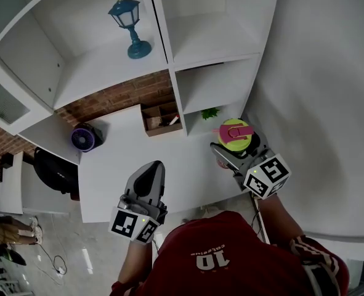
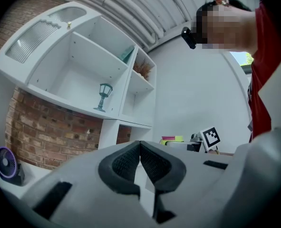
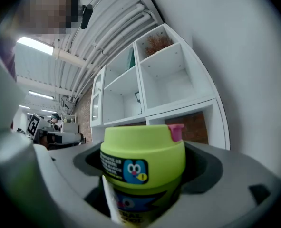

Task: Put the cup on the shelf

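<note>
Right, my right gripper (image 1: pixel 237 147) is clamped on the cup (image 3: pixel 142 167). The lime-green body sits between the wide-set jaws, lifted clear of the white table (image 1: pixel 120 159). It stands upright with the pink-tabbed lid on top, so its long axis runs straight up and down.

What matters for the coming move is where the shelf (image 1: pixel 215 60) lies, and that is directly ahead of this gripper and higher than the cup. The right-hand column of open cubbies faces my jaws almost squarely. The lowest cubby there is near, with a small green plant (image 1: pixel 209 112) at its mouth, and the bare one above it looks roomier.

My left gripper (image 2: pixel 140 152) has its jaws pressed together on nothing. It hovers over the table further from that column, nearer the wide bay with the blue lantern (image 1: pixel 130 27). I judge the carry belongs to the right side: forward and up, keeping the cup vertical.
</note>
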{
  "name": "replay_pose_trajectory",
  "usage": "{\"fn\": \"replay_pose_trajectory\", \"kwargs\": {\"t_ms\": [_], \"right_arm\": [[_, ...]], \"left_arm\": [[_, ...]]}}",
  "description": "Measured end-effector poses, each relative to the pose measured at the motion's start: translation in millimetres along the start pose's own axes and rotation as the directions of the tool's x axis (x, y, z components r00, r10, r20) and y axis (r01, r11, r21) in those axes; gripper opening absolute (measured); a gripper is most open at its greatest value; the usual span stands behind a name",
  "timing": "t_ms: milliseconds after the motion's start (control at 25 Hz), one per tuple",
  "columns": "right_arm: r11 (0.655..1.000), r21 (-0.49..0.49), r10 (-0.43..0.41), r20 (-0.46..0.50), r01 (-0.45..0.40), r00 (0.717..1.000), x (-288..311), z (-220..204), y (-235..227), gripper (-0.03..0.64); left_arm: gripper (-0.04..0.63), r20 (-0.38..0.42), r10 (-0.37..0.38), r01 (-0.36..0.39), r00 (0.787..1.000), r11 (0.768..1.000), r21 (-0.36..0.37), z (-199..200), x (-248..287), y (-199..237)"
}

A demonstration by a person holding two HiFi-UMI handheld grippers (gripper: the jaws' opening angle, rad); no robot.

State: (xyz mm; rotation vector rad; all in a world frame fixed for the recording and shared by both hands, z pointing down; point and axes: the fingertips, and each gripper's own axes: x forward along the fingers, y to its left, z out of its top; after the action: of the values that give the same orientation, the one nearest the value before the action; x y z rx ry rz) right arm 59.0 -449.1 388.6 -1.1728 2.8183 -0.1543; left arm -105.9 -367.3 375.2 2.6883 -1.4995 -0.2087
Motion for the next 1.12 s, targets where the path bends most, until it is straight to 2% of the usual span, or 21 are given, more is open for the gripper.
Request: {"fn": "replay_pose_trajectory", "kwargs": {"t_ms": [320, 680, 1120], "right_arm": [[1.0, 0.018, 0.022, 0.009, -0.022, 1.0, 11.8, -6.9, -27.9, 0.446], [0.996, -0.022, 0.084, 0.019, -0.084, 0.996, 40.1, -3.8, -52.6, 0.445], [0.994, -0.068, 0.093, 0.043, -0.09, 0.995, 79.2, 6.8, -84.3, 0.445]], "left_arm": [[-0.012, -0.001, 0.029, -0.029, 1.0, 0.999, 0.021, -6.4, 19.4, -5.5], [-0.012, 0.002, 0.042, -0.042, 0.999, 0.998, 0.048, -11.7, 50.3, -11.2], [-0.012, 0.002, 0.061, -0.061, 0.998, 0.996, 0.067, -8.9, 78.4, -3.9]]}}
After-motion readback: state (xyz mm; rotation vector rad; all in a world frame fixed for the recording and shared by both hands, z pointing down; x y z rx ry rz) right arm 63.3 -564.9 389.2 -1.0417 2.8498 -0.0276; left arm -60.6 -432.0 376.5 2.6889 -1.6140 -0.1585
